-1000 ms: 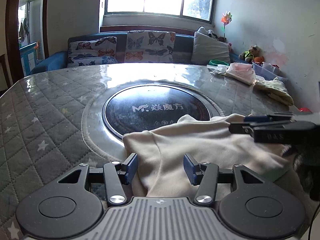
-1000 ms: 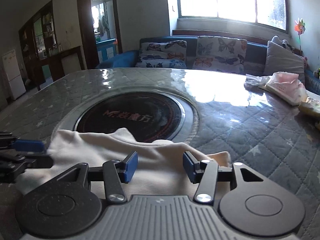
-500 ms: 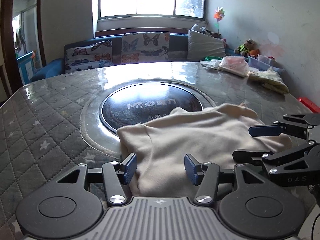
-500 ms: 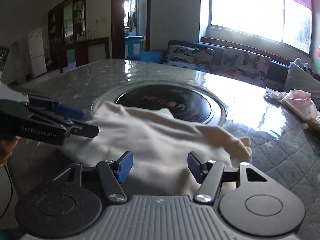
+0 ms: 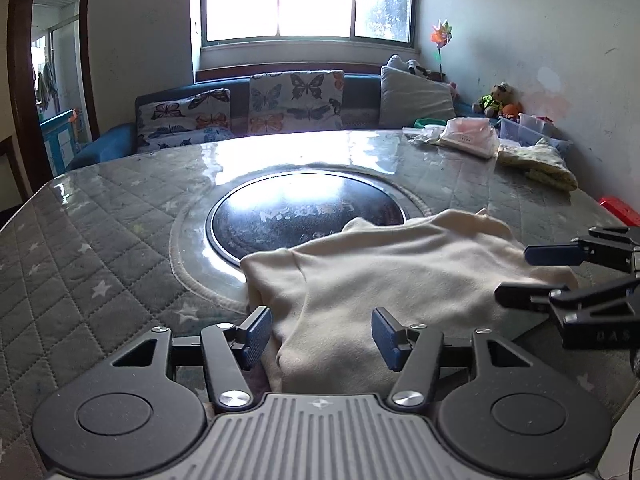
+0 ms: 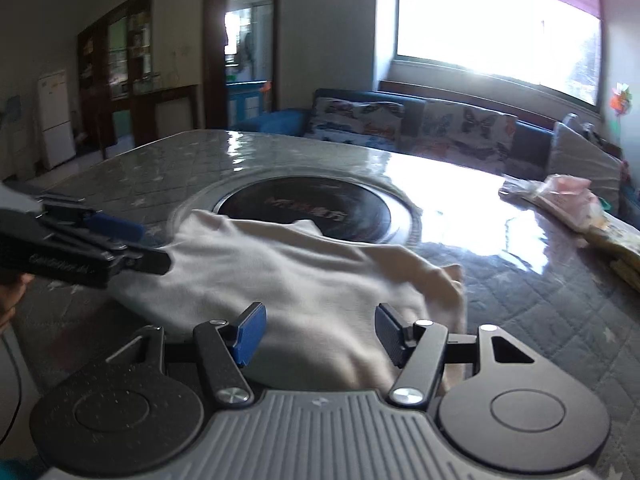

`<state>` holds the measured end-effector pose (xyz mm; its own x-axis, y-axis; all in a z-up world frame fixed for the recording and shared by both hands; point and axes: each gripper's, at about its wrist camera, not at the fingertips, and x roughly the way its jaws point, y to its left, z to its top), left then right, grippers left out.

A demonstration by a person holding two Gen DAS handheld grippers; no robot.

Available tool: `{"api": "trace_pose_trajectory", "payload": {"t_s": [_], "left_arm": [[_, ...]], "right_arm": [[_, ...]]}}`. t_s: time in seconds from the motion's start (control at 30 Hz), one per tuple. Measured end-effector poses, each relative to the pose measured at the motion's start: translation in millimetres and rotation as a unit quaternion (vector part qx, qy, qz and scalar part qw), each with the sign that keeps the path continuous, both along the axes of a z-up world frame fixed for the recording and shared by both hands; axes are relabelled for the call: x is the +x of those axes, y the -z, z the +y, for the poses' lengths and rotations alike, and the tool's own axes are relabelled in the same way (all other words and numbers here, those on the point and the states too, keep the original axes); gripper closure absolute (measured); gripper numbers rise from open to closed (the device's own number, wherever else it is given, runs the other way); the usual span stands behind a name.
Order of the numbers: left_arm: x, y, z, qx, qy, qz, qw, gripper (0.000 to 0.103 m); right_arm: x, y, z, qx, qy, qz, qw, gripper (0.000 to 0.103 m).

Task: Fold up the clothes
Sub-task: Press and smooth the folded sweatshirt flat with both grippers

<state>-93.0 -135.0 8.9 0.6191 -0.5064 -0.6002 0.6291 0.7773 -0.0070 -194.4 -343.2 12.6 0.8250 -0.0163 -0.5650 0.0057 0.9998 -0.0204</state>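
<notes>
Both have drawn back: left hand-held gripper (image 5: 320,334) and right hand-held gripper (image 6: 318,334) gape empty over the crosswise cream garment (image 5: 400,268).

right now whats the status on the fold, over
Left tool open, right tool open, neither holding cloth. Cream garment lies rumpled on the table, far edge over the black disc. Nothing in the way.

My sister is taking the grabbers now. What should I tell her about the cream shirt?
Left gripper: open, holding nothing, over the near edge of the cream shirt.
Right gripper: open too, over the shirt's right side.
The shirt lies rumpled on the quilted table, its far edge overlapping the black round plate.
Done: no neat fold visible.
Left: grab the edges, fold it. More clothes wait at the far right.
</notes>
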Motion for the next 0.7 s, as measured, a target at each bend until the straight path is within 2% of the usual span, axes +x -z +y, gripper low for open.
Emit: {"api": "trace_pose_trajectory", "payload": {"t_s": [0.07, 0.17, 0.3, 0.37, 0.5, 0.7], "left_arm": [[2, 5, 1, 0.005, -0.004, 0.006, 1.0000, 0.044], [3, 11, 6, 0.007, -0.009, 0.016, 0.9998, 0.042], [3, 6, 10, 0.003, -0.011, 0.013, 0.9999, 0.042], [3, 6, 10, 0.004, -0.012, 0.010, 0.9999, 0.042], [5, 10, 11, 0.007, -0.014, 0.018, 0.9997, 0.041], [8, 4, 13, 0.000, -0.020, 0.030, 0.9993, 0.042]], "right_arm": [[1, 7, -6, -0.003, 0.021, 0.014, 1.000, 0.048], [-7, 14, -12, 0.003, 0.022, 0.022, 1.000, 0.048], [-13, 5, -13, 0.003, 0.019, 0.017, 1.000, 0.048], [-14, -5, -16, 0.010, 0.028, 0.000, 1.000, 0.048], [-9, 4, -20, -0.008, 0.046, 0.020, 0.999, 0.048], [-8, -3, -18, -0.001, 0.036, 0.007, 0.999, 0.047]]}}
